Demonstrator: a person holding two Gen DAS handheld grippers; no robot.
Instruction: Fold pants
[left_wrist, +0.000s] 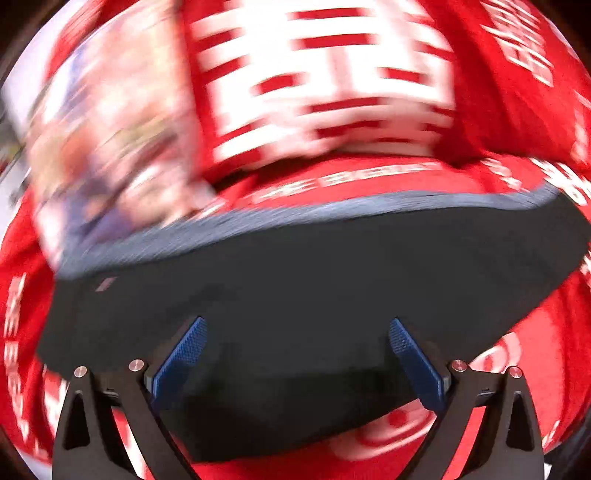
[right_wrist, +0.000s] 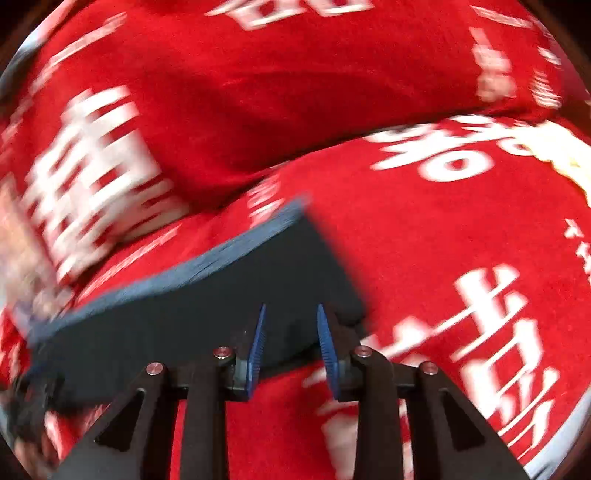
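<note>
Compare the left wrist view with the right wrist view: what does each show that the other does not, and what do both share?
Only the left wrist view shows the left gripper, jaws wide open over the dark pants, and a small pale tag near their band. Only the right wrist view shows the right gripper, jaws narrowly apart at the pants' corner, and a yellowish patch. Both share the pants' blue-grey band and the red printed cloth.

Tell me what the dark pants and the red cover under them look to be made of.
Pants: a matte, dark knit or woven fabric, with a ribbed, greyer band along the edge. Red cover: seemingly soft printed cloth, slightly fuzzy, with creases and white lettering. Motion blur leaves both uncertain.
</note>
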